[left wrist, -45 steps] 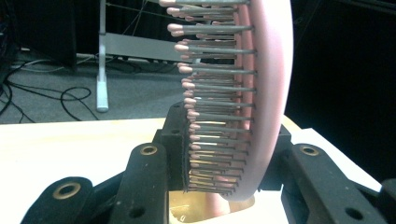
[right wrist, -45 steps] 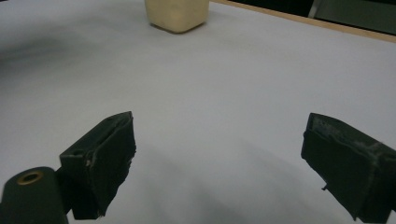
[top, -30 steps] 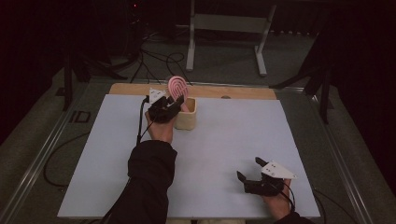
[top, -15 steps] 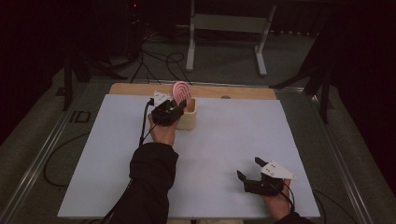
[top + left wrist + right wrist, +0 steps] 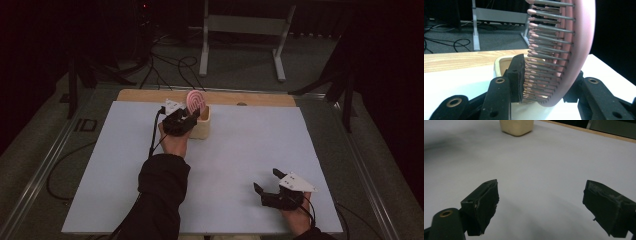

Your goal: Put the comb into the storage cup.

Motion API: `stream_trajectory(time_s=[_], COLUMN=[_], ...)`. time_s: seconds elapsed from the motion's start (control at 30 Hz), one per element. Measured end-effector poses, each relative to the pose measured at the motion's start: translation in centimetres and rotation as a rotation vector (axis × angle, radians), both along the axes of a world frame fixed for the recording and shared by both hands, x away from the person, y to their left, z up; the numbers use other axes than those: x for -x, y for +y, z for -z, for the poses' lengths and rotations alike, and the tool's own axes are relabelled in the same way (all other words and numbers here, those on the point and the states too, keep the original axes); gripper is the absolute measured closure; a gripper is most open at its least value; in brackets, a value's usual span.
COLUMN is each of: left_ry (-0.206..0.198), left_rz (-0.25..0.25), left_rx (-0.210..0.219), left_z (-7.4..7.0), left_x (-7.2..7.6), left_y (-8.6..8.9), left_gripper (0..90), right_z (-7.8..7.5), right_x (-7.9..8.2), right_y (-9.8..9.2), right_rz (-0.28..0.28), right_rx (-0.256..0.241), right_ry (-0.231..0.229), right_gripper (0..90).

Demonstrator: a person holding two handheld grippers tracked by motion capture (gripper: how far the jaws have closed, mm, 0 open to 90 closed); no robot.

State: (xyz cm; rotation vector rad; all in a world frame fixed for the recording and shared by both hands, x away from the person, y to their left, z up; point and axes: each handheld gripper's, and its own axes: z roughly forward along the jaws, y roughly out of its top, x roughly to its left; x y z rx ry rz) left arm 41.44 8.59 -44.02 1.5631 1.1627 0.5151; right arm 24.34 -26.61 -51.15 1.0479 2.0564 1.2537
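A pink hairbrush [image 5: 196, 100] stands upright over a cream square holder [image 5: 202, 129] at the back of the white table. My left gripper [image 5: 181, 120] is shut on it low down. In the left gripper view the brush's [image 5: 576, 50] grey bristles face left against one black pad [image 5: 516, 72], and the holder's rim [image 5: 499, 62] lies just behind. Whether the brush's lower end is inside the holder is hidden. My right gripper [image 5: 266, 181] rests open near the front right of the table, holding nothing. Its view has wide-apart jaws [image 5: 540, 202] over bare table, with the holder [image 5: 517, 126] far off.
A wooden strip [image 5: 250, 98] runs along the table's back edge. On the dark floor beyond stand a metal frame [image 5: 240, 30] and loose cables [image 5: 165, 60]. The white table top [image 5: 260, 145] lies open between the two grippers.
My left gripper has carried the hairbrush slightly down and to the right, closer over the holder. The right gripper has stayed put.
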Motion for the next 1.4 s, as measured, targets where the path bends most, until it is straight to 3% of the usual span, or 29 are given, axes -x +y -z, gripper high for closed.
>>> stream_trajectory(time_s=[0.23, 0.47, 0.77, 1.17, 1.4], left_ry=[0.032, 0.043, 0.052, 0.075, 0.070], left_rz=[0.002, -0.060, -0.104, -0.076, -0.063], left_rx=[-0.010, -0.059, -0.086, -0.139, -0.156], left_z=[0.7, 1.4, 1.7, 2.3, 2.4], left_x=[0.0, 0.2, 0.4, 0.5, 0.9], left_y=[0.4, 0.8, 1.4, 1.7, 1.7], left_gripper=[52.8, 34.9, 16.9, 1.4, 0.5], right_z=[0.0, 0.0, 0.0, 0.0, 0.0], right_x=[0.0, 0.0, 0.0, 0.0, 0.0], right_y=[0.0, 0.0, 0.1, 0.1, 0.1], right_rz=[0.002, 0.001, 0.002, 0.002, 0.000], right_rx=[0.002, 0.004, 0.002, 0.003, 0.007], right_ry=[0.000, -0.001, 0.001, 0.003, 0.003], right_gripper=[13.0, 13.1, 13.1, 13.1, 13.2])
